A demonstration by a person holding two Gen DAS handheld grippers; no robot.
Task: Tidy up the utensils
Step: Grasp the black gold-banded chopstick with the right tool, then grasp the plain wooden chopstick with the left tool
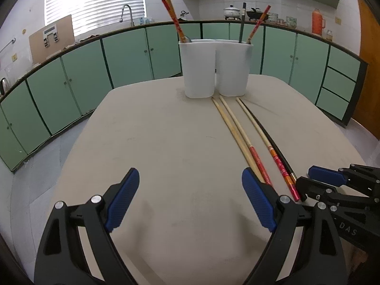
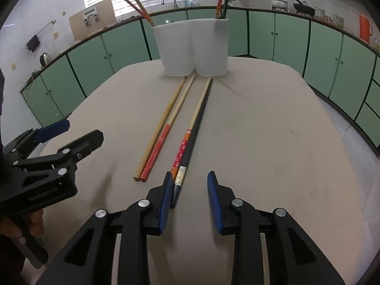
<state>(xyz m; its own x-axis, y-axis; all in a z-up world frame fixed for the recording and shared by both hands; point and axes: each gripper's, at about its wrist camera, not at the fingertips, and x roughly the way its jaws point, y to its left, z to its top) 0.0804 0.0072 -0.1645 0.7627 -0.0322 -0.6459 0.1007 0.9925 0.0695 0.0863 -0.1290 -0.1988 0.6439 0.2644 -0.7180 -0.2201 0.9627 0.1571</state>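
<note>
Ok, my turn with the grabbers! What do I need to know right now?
Left gripper: open, empty, over the table.
Right gripper: open, with the end of the black chopstick between its jaws, not pinched yet.
Done: four chopsticks stand in the holder, two per cup.
Left: the black one and three more lying on the table.

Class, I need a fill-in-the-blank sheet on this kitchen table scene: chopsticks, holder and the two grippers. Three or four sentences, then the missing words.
1. The number of chopsticks lying on the table is ____.
2. The white holder has ____ compartments.
3. The black chopstick lies between the fingers of the ____ gripper.
4. The left gripper has ____ between its fingers.

Missing words: four; two; right; nothing
</note>
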